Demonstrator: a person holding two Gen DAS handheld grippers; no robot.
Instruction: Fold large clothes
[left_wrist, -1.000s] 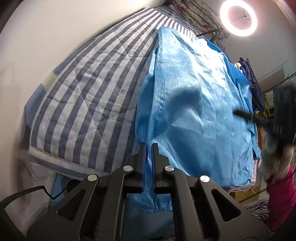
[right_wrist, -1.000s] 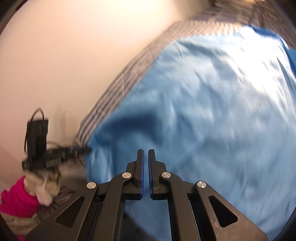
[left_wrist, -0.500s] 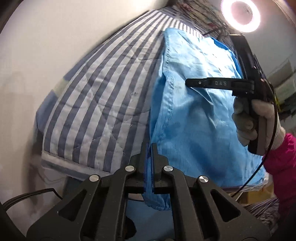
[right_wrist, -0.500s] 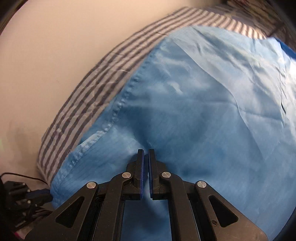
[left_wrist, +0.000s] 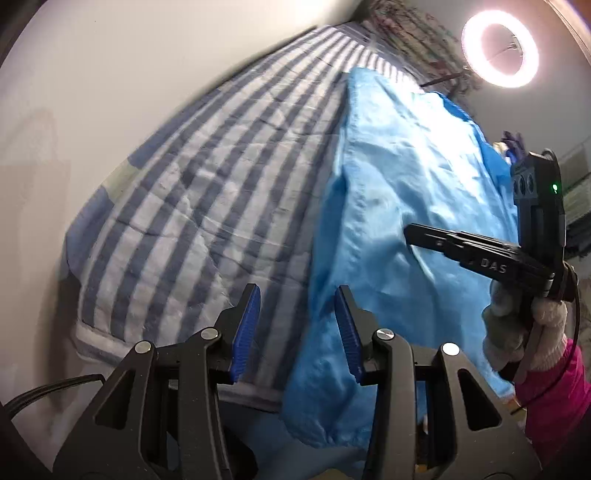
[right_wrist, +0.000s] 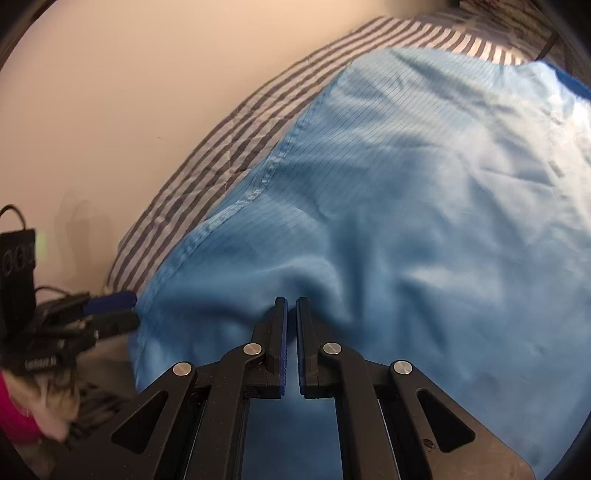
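Right, the blue garment (left_wrist: 399, 206) is lying spread over the striped bed (left_wrist: 207, 206), filling the right half of both frames. Left hand-held gripper (left_wrist: 297, 328) has just been opening, pads released (hem edge hanging between them, untouched). Right hand-held gripper (right_wrist: 291, 321) is clenching a fold of the fabric.

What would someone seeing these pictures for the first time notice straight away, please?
The big blue garment fills the middle of both views, spread over a blue-and-white striped quilt and hanging off its near edge. In the left wrist view a bright ring light glows at the top right. The left hand-held gripper has just been opening beside the garment's edge, while the right hand-held gripper, shut, meets the cloth.
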